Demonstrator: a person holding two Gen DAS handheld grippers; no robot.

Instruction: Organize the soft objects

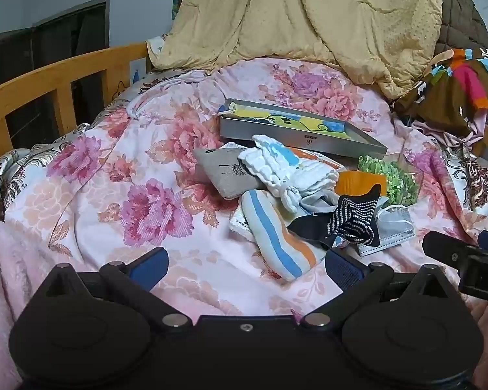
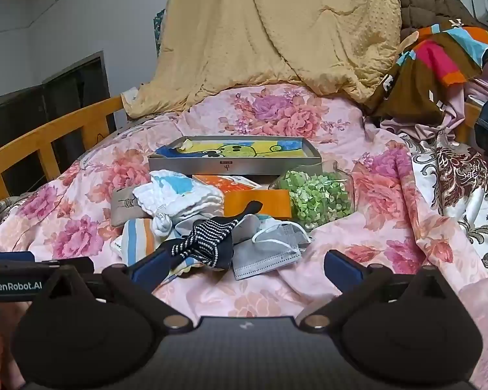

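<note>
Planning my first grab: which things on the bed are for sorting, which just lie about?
For sorting: black white-dotted sock; blue-and-orange striped sock; white quilted cloth; grey face mask; grey fabric pouch; shallow metal tray.

Lying about: tan blanket; green flower bunch; wooden bed rail.

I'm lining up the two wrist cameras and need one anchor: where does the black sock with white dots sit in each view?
Left wrist: the black dotted sock lies right of centre, near the right fingertip.
Right wrist: it lies left of centre, by the left fingertip.
Shared landmark: the grey face mask beside it.
</note>
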